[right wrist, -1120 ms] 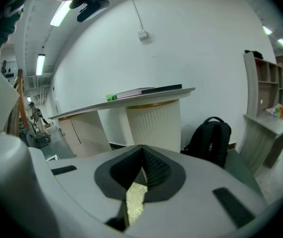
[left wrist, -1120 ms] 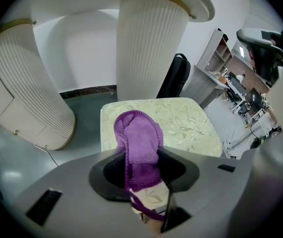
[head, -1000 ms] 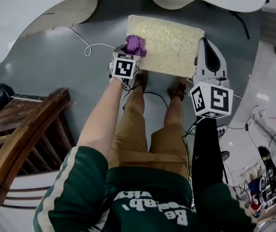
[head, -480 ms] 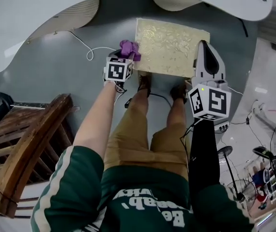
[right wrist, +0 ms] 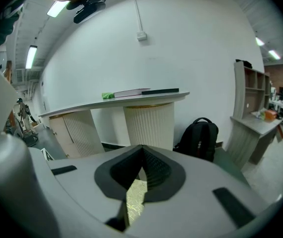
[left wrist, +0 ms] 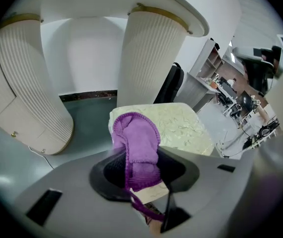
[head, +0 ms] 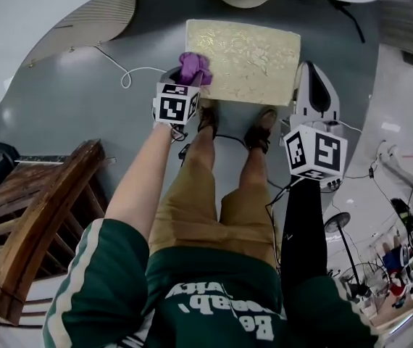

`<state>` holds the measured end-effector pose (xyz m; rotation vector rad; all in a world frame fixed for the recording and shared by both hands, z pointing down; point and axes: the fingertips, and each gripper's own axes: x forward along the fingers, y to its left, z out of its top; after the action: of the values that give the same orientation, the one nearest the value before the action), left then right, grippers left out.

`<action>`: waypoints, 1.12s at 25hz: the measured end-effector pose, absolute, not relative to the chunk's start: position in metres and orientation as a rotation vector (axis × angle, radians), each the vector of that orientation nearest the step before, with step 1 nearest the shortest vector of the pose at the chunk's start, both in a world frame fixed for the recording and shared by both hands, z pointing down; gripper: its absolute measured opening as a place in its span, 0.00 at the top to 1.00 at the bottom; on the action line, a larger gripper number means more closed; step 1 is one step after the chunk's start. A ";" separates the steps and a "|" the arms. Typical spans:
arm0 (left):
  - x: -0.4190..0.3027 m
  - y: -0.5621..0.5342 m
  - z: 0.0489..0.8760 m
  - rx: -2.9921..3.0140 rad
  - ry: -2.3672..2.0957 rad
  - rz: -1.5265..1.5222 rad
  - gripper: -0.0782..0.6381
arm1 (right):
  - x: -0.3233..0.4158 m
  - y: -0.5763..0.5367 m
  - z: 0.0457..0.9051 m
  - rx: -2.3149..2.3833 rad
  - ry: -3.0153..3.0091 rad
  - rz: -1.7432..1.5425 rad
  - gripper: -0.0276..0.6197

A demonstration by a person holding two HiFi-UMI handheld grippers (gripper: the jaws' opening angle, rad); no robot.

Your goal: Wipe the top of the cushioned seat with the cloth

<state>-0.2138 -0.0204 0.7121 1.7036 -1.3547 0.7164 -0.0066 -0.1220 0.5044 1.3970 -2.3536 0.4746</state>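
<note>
The cushioned seat [head: 246, 60] is a pale yellow patterned square on the grey floor, just beyond the person's shoes. A purple cloth [head: 193, 67] lies at the seat's near-left corner, and my left gripper [head: 187, 76] is shut on it. In the left gripper view the cloth [left wrist: 139, 145] bulges out of my left gripper [left wrist: 140, 168], with the seat [left wrist: 181, 125] right behind it. My right gripper [head: 310, 71] hangs beside the seat's right edge. Its jaws [right wrist: 142, 155] are shut with nothing held. A strip of the seat [right wrist: 134, 205] shows below them.
A dark wooden chair [head: 40, 216] stands at the left. A white cable [head: 123, 75] loops on the floor left of the seat. White ribbed table pedestals [left wrist: 149, 53] rise behind the seat. A black backpack [right wrist: 198, 135] leans by the wall. The person's shoes [head: 208, 118] stand before the seat.
The left gripper slid the cloth leftward off the seat's left edge, then brought it back onto the near-left corner. The right gripper stayed beside the right edge.
</note>
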 end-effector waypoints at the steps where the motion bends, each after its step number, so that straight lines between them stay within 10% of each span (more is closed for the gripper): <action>1: -0.204 -0.023 0.707 1.718 -1.355 0.707 0.67 | 0.000 -0.120 0.504 1.401 -2.353 0.479 0.95; 28: 0.078 -0.032 0.740 1.758 -1.275 0.697 0.67 | 0.196 -0.094 0.517 1.432 -2.334 0.532 0.95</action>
<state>0.0780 -0.0318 0.7404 1.7582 -1.2752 0.6966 0.1961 -0.0936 0.5175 1.4322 -2.3337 0.5324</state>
